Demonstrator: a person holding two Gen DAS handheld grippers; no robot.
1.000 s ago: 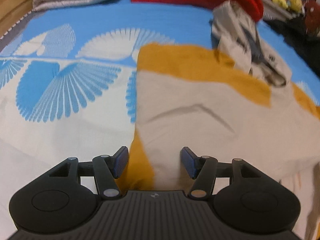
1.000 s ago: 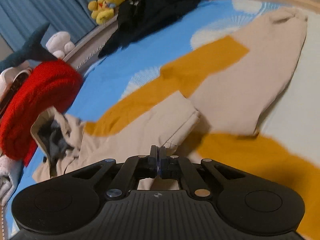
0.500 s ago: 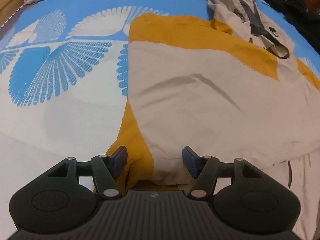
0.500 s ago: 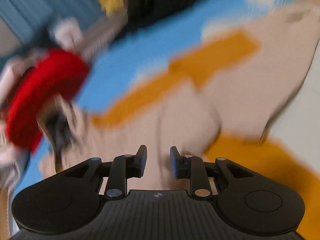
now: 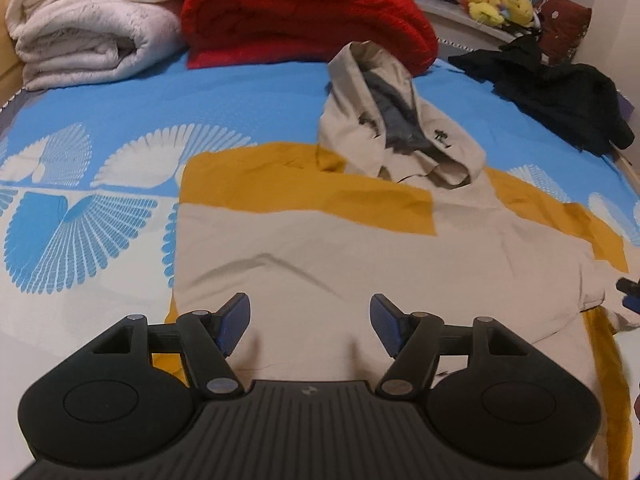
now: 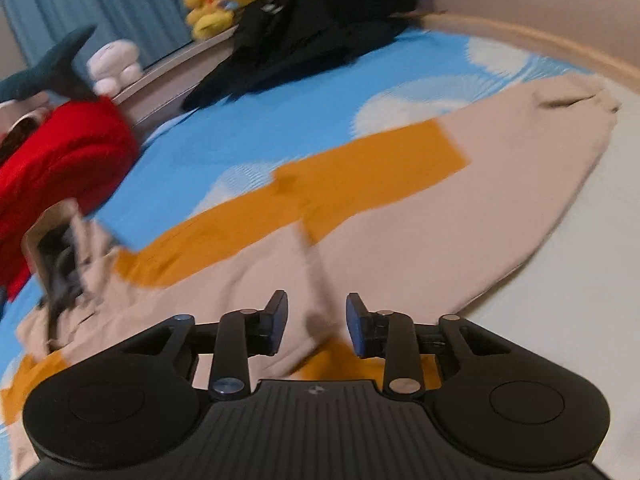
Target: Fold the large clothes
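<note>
Below both parted, empty grippers, left gripper (image 5: 310, 320) and right gripper (image 6: 317, 322), lies the hoodie (image 5: 320, 248), jaws just widened.

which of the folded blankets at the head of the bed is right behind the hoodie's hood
The red blanket: the hood stands up against its front, while the cream blanket sits off to its left.
</note>
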